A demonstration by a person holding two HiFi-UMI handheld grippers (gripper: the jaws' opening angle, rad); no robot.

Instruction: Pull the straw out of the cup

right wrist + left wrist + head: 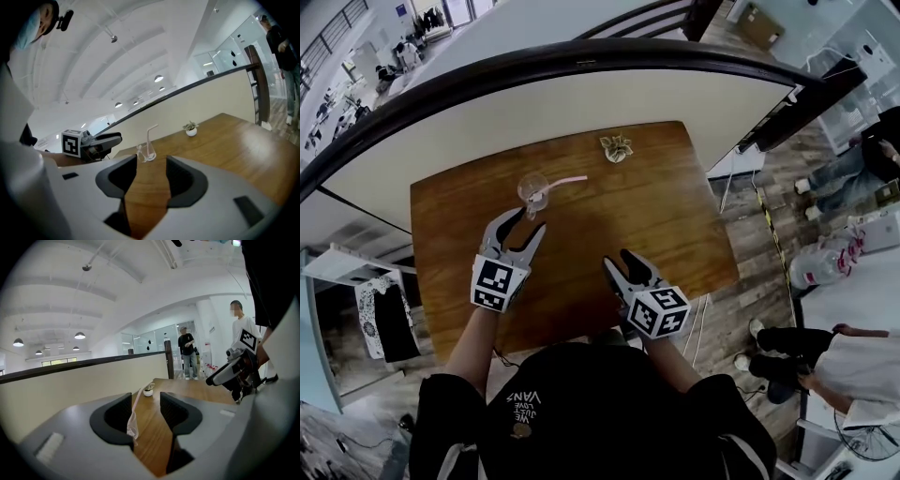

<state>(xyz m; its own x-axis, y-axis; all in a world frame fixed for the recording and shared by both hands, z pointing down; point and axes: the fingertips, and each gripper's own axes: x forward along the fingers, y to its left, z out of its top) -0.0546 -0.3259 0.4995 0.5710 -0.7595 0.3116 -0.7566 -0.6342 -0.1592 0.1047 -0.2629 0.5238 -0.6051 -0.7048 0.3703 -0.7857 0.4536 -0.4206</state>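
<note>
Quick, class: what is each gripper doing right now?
Left gripper: open, the cup just ahead of it, not gripped.
Right gripper: open, empty.

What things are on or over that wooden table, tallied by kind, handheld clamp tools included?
cup: 1
straw: 1
potted plant: 1
grippers: 2, the left gripper and the right gripper
Total: 5

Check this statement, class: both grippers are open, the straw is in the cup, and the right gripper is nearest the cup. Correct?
Not quite. The left gripper, not the right gripper, is nearest the cup, as the head view shows. Both grippers are open and the straw is in the cup.
</note>
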